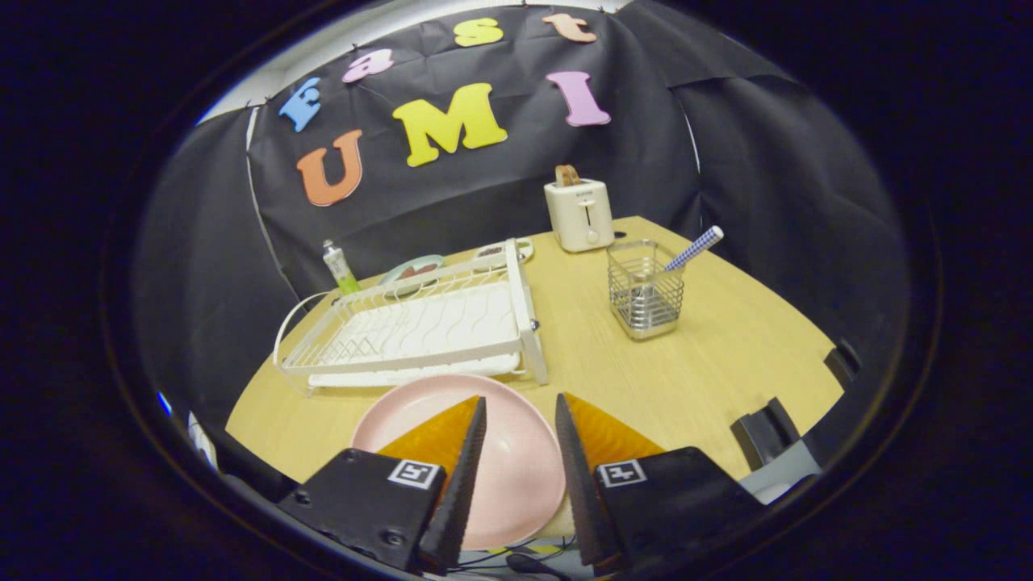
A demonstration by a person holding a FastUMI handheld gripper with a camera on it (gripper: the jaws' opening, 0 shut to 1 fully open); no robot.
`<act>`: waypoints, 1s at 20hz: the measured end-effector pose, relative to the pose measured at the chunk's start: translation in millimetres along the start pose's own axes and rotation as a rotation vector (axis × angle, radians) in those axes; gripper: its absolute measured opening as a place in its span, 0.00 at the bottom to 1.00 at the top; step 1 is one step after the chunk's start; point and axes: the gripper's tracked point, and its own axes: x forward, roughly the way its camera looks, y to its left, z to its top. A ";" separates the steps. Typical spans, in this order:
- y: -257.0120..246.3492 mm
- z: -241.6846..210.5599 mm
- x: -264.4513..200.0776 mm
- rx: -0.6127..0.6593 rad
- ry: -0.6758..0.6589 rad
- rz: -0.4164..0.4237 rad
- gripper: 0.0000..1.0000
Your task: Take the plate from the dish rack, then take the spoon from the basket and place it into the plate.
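White wire dish rack (420,323) sits over on the left of the wooden table (726,355), and it looks bare, no plate standing in it. Behind it there's a small tube or bottle (340,267) and a couple of little dishes (411,270) near the booth wall, none of which matter here.

Just in front of the rack, the pink plate (516,452) is lying flat on the table, right under the gripper (520,407). The fingers are spread fairly wide with nothing between them, so it's holding nothing. The plate shows through the gap and under the left finger (464,460), so I'd say the plate part is done and the spoon is what's left.

Moving right: the toaster (579,214) is at the back, and then the metal mesh basket (646,289) stands ahead of the fingers and off to the right, well apart from them. The spoon (694,247) is in it bowl-down, the checked blue-and-white handle poking out the top and leaning up and to the right, away from the gripper.

So the whole thing turns on that: swing forward-right, come in over the basket rim, and line the fingers across that slanted handle. Grabbing it along the handle's length would probably slip. Then it's a short trip back to the plate.
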 end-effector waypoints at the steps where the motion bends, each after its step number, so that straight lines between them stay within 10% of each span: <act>1: -4.0 5.2 -1.8 -0.038 -0.031 -0.019 0.66; 6: -32.6 21.8 0.2 -0.151 -0.144 -0.121 1.00; 20: -164.0 75.5 73.7 0.030 -0.249 -0.182 1.00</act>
